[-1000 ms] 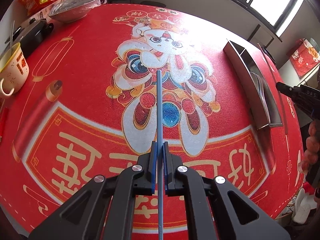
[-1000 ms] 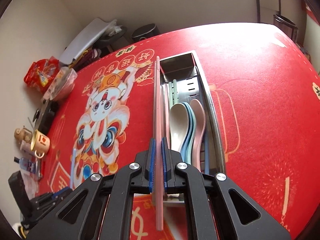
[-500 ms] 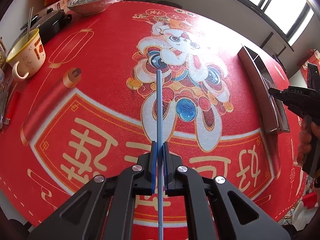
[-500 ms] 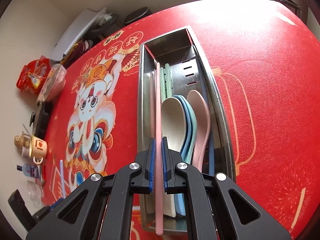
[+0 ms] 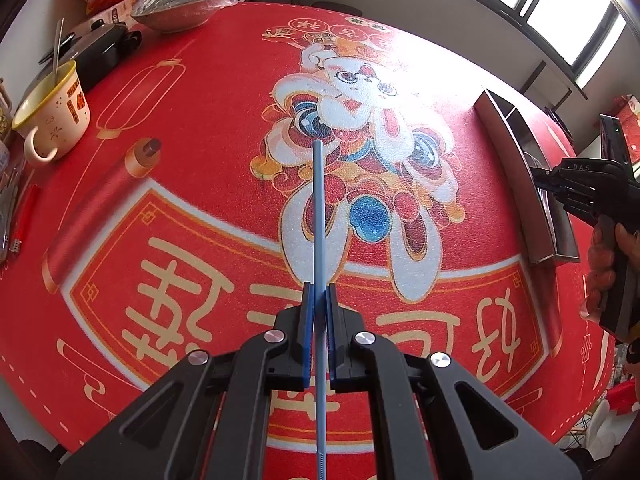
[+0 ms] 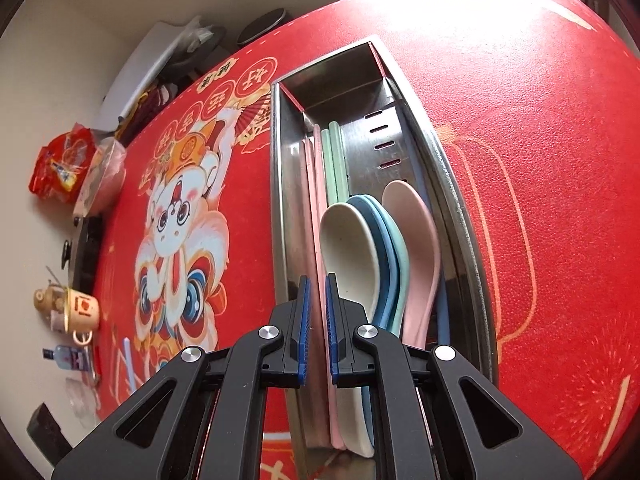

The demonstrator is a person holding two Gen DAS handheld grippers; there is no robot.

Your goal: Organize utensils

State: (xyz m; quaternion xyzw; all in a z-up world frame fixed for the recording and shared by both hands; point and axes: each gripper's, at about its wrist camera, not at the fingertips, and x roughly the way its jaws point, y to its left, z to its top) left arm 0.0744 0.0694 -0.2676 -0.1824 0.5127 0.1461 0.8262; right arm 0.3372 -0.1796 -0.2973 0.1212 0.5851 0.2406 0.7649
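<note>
Letting the right gripper [image 6: 316, 320], clenched on the pink chopstick [image 6: 320, 200], open low inside the steel tray [image 6: 280, 200] would lay it beside its mate.

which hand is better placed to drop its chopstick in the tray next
Right. Its tongs hold the pink chopstick already lying along the metal tray beside the spoons. The left tongs grip the blue chopstick out over the red mat, apart from the tray.
</note>
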